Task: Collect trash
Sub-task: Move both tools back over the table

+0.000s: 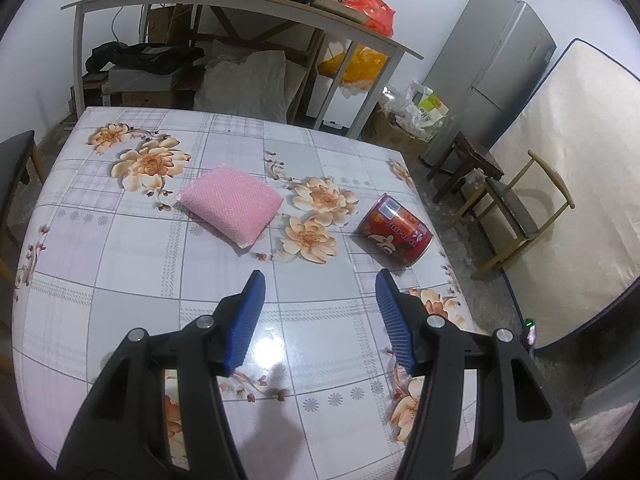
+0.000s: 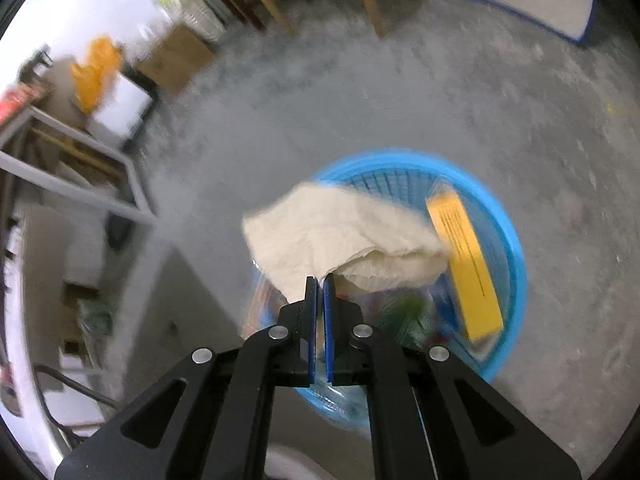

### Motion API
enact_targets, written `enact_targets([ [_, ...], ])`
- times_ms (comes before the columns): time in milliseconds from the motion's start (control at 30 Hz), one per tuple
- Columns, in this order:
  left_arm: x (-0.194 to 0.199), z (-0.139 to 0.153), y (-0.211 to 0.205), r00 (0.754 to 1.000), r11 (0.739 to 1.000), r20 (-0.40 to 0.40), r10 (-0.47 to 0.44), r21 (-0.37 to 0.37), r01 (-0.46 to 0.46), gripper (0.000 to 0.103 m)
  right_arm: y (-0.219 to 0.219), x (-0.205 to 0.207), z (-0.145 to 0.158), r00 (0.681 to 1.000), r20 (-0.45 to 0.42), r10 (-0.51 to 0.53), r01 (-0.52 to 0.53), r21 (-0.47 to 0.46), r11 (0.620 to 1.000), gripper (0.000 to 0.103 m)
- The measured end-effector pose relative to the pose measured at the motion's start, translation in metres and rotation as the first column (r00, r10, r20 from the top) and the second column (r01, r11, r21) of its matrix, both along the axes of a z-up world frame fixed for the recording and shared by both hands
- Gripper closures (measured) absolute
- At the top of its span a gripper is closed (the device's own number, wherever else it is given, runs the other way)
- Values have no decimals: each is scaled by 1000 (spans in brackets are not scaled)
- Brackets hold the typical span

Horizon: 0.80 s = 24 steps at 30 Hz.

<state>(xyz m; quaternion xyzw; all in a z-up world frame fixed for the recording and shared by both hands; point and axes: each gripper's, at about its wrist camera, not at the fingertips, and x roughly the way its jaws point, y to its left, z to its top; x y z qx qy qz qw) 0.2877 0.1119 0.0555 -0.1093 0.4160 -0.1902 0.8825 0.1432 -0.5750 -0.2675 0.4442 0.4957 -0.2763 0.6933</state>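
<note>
In the left wrist view my left gripper point(image 1: 319, 276) hangs open over the flowered tablecloth point(image 1: 120, 280), with nothing between its blue pads. Beyond it lie a pink sponge pad point(image 1: 230, 204) and, near the table's right edge, a red can point(image 1: 394, 230) on its side. In the right wrist view my right gripper point(image 2: 320, 279) is shut on a crumpled white paper towel point(image 2: 332, 232), held over a blue plastic basket point(image 2: 512, 248) on the grey floor. A yellow box point(image 2: 464, 268) leans inside the basket among other wrappers. That view is motion-blurred.
Behind the table stands a cluttered grey shelf table point(image 1: 240, 0) with bowls and jars, boxes and bags beneath it. A grey fridge point(image 1: 492, 72), a dark stool point(image 1: 468, 160), a wooden chair point(image 1: 520, 216) and a leaning mattress point(image 1: 568, 168) fill the right side.
</note>
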Motion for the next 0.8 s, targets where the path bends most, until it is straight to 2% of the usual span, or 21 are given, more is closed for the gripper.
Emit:
enact_targets([
  [33,-1,0,0,1000,1000,2,0,0,0,49,2,-2,-10,999,-51,10,-10,15,1000,98],
  [100,-2,1,0,1000,1000,4,1,2,-1,49,4,-5,-12,997,-71,14,-14,3,1000,98],
  [167,-3,2,1,1000,1000,8,6,7,-6,49,5,-9,-5,998,-57,3,-5,-33,999,84],
  [200,-3,2,1,1000,1000,9,9,8,-9,49,6,-11,2,999,-52,-1,-2,-63,998,81],
  [333,-4,3,4,1000,1000,9,21,1,-21,49,10,-11,24,1000,-16,10,-11,-119,993,80],
  [400,-4,4,5,1000,1000,12,19,-2,-18,49,14,-14,35,1000,13,13,-11,-123,992,74],
  [433,-4,4,5,1000,1000,17,16,-2,-16,49,18,-16,44,999,39,19,-14,-124,992,65],
  [500,-7,6,6,1000,1000,25,16,-4,-16,49,28,-20,62,995,89,38,-26,-127,992,59],
  [633,-14,8,6,999,1000,41,12,10,-13,42,60,-17,102,979,161,125,-103,-140,985,55],
  [733,-18,8,5,999,1000,43,4,26,-5,38,93,-5,145,946,235,224,-185,-177,967,48],
  [800,-20,6,4,999,999,44,-2,36,0,36,112,6,174,911,286,298,-246,-206,947,44],
])
